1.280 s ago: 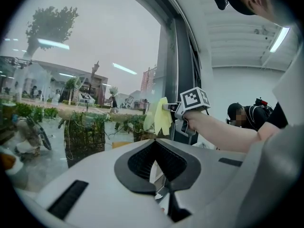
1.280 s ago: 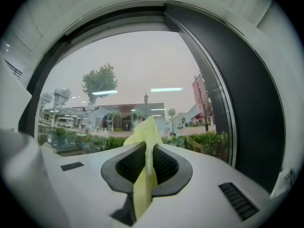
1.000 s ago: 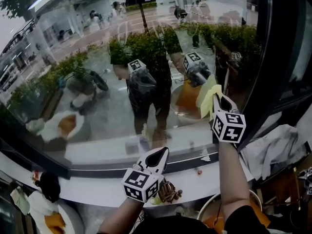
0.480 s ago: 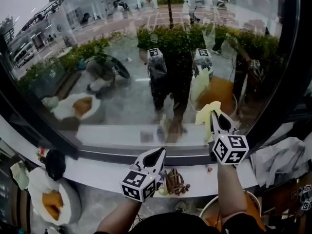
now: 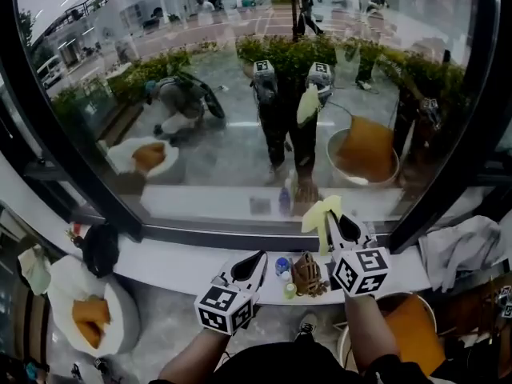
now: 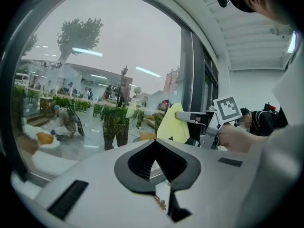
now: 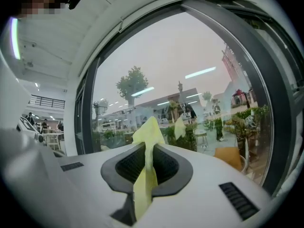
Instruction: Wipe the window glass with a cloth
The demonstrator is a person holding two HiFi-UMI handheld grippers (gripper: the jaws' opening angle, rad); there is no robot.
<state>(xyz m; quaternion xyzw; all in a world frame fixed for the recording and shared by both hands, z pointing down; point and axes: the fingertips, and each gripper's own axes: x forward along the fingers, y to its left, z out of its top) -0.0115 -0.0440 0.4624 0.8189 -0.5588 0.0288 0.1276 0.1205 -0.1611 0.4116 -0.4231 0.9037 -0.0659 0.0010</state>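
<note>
left gripper (image 5: 254, 259): jaws pressed together, empty, low over the sill (image 5: 176, 261), likely parked clear | right gripper (image 5: 342, 224): pinching yellow cloth (image 5: 318, 214), free end raised toward the pane | window glass (image 5: 240, 110): just beyond the cloth, contact unclear

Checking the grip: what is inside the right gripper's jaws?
A yellow cloth, clamped in the right gripper, tip poking out. Its lower end is covered by the gripper.

Yellow cloth (image 5: 317, 213) upright in rt gripper (image 5: 334, 219), near window glass (image 5: 224, 158) btm.
</note>
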